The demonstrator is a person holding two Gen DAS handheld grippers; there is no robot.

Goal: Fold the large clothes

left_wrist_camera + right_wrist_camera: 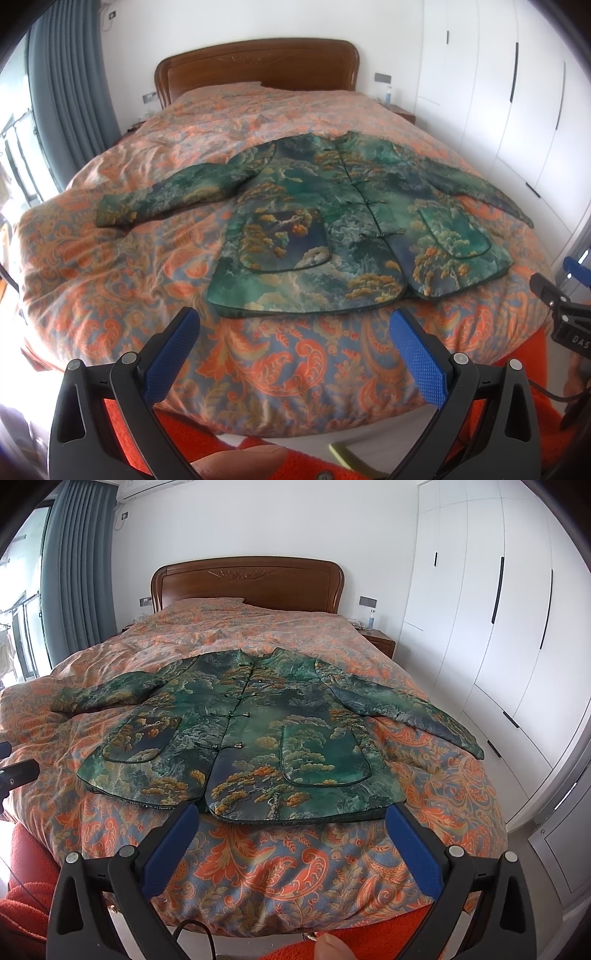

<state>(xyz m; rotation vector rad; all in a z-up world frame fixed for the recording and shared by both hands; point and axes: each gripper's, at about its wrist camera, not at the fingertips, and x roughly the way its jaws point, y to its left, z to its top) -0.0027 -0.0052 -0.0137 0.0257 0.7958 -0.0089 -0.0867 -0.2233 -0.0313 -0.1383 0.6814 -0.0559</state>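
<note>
A green padded jacket (332,221) with a tree and cloud print lies flat and face up on the bed, buttoned, both sleeves spread out to the sides. It also shows in the right wrist view (258,731). My left gripper (295,325) is open and empty, held above the foot of the bed just short of the jacket's hem. My right gripper (291,819) is open and empty, also just short of the hem. The right gripper's body shows at the right edge of the left wrist view (561,306).
The bed has an orange paisley quilt (129,288) and a wooden headboard (247,583). White wardrobes (498,627) stand along the right. Grey curtains (74,576) and a window are on the left. A nightstand (380,640) with a bottle stands at the back right.
</note>
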